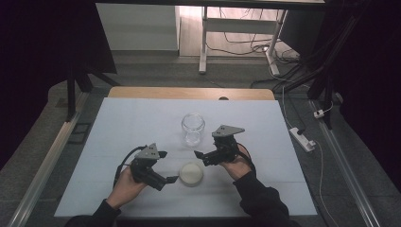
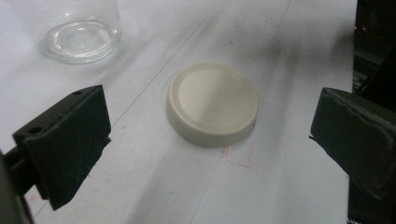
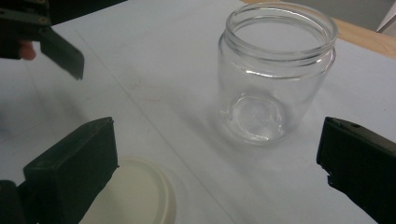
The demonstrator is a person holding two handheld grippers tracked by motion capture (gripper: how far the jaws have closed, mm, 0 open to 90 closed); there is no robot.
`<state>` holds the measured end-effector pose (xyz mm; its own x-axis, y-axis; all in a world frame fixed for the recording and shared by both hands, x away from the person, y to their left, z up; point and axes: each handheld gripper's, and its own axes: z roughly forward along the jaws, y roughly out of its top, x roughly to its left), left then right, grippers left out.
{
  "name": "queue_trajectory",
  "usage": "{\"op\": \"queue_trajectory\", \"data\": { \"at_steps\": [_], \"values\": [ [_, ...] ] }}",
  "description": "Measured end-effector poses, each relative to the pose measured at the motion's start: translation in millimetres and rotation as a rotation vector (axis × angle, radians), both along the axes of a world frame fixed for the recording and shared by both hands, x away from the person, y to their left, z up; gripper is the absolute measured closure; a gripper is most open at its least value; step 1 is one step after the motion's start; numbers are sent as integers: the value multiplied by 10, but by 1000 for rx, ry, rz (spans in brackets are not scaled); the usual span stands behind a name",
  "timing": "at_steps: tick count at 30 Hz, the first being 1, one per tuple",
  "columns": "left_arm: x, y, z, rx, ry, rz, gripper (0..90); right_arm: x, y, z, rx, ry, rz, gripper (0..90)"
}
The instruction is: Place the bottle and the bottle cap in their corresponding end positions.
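Beside the jar (image 1: 193, 128), the lid (image 1: 191, 173) is flanked by both wide tools, left (image 1: 164, 167) and right (image 1: 199, 154); nothing is gripped yet.

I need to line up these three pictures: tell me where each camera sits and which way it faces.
High view: above the person's side, looking forward and down on the table; both hands, left tool and right tool show.
Left gripper view: rides the left tool, facing the cream lid between its open jaws.
Right gripper view: rides the right tool, facing the upright glass jar.
All three share jar and lid.
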<state>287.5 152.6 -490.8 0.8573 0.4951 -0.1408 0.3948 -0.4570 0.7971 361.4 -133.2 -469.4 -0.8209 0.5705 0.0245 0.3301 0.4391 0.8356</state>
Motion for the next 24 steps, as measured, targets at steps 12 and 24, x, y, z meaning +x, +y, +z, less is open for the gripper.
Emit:
{"op": "queue_trajectory", "data": {
  "at_steps": [12,24],
  "values": [
    [-152,216,32,-18,-10,39,0,-285,-179,78,4,-22,3,0],
    [-328,410,67,-34,-28,90,0,-544,-430,137,20,-43,-36,0]
  ]
}}
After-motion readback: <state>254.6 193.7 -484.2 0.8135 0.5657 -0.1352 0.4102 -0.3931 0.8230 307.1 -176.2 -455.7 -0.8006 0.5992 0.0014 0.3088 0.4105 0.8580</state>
